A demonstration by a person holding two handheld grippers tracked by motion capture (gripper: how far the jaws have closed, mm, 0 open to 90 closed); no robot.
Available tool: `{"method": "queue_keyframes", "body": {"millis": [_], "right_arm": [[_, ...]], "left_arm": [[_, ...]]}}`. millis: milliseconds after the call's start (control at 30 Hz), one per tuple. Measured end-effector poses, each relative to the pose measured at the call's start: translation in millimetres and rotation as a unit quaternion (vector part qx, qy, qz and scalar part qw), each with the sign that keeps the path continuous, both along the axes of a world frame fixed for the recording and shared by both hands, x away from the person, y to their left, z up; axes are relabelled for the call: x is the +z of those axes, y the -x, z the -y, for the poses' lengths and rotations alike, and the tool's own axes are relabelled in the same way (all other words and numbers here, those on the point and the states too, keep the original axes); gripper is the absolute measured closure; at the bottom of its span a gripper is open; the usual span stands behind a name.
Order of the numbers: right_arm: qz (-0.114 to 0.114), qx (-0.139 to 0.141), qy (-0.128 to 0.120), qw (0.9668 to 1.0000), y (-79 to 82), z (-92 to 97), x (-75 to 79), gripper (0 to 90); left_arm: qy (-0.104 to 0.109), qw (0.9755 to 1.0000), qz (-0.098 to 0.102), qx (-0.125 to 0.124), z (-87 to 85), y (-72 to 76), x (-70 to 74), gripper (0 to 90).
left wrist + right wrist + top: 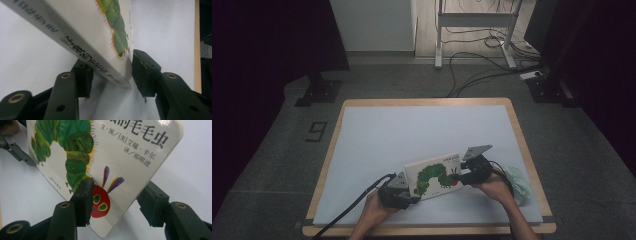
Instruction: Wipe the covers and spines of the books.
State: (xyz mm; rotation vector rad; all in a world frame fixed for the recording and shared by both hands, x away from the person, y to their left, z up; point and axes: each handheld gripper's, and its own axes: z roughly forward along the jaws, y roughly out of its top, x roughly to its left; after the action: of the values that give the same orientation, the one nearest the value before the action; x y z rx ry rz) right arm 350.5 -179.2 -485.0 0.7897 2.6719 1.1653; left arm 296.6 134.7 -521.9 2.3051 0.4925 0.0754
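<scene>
A wooden-edged table (522,135) with a pale grey-white top carries the work. Near its front edge a white board book with a green caterpillar on the cover (435,175) is tilted up between both tools. The right gripper (113,202) grasps the book's corner, one pad on the red caterpillar head. The left gripper (110,75) straddles the opposite corner; its pads seem to touch it, though that is unclear. A crumpled pale green cloth (519,184) lies just right.
</scene>
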Motion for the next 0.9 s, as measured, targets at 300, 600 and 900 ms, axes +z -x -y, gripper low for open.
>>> {"method": "queue_keyframes", "body": {"millis": [300,600,900], "right_arm": [[0.025,0.002,-0.009,0.9997,1.8,-3.7,6.6,50.1],[0.032,0.007,-0.013,0.9994,2.6,-5.2,9.1,51.0],[0.042,0.004,-0.016,0.999,-3.6,-12.6,10.8,52.3]], "left_arm": [[0.008,0.9999,-0.013,0.006,-9.8,-4.3,3.1,67.0],[0.014,0.9998,-0.015,0.005,-12.7,-5.1,2.5,74.4],[-0.005,0.9997,0.019,0.015,-19.8,-11.1,6.0,74.6]]}}
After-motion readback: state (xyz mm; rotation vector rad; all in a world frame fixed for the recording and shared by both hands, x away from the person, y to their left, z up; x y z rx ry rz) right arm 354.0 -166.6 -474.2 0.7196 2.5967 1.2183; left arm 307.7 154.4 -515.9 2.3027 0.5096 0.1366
